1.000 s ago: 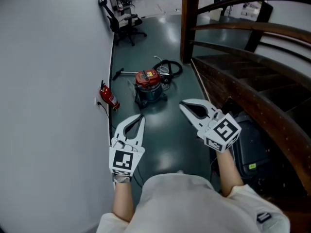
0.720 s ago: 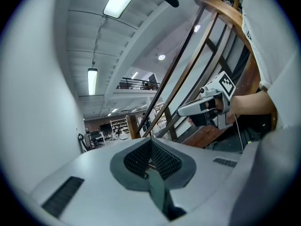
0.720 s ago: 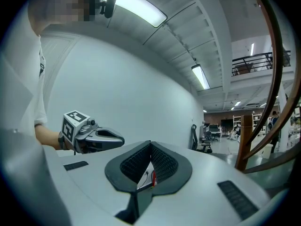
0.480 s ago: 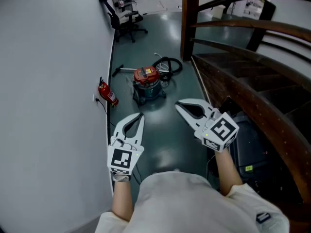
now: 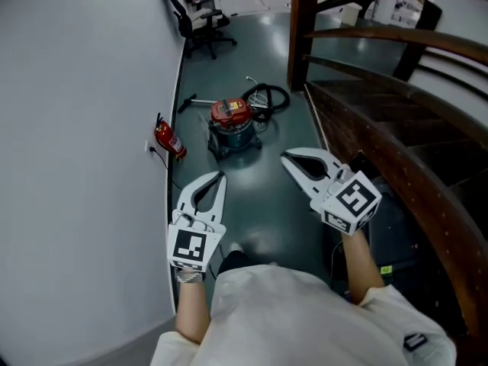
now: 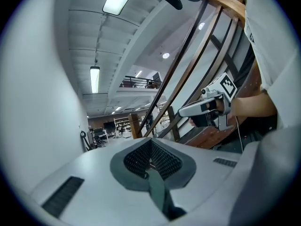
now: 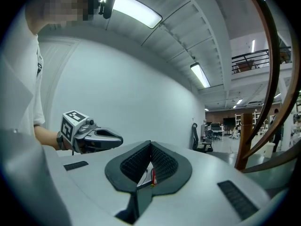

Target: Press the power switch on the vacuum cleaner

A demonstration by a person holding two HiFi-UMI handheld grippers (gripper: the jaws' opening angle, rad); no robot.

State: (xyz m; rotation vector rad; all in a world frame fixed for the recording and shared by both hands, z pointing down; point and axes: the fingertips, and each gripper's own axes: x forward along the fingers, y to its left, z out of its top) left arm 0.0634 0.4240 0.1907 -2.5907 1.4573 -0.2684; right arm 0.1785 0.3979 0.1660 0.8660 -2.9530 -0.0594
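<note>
Two tools, one vacuum cleaner, one fire extinguisher.
Left tool [image 5: 219, 177] and right tool [image 5: 286, 158] both closed at the tips, gripping nothing, raised side by side, well short of the vacuum cleaner [image 5: 232, 124]. Red-topped, grey-drummed, upright on the floor [image 5: 267, 204] ahead of both; drum contents unseen. One black hose [image 5: 271, 97] coiled just behind it, fire extinguisher [image 5: 168, 139] left of it, one office chair [image 5: 200, 29] well beyond.

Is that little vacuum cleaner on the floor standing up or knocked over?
Upright: the vacuum cleaner stands on its base on the floor, with its red lid facing up.
</note>
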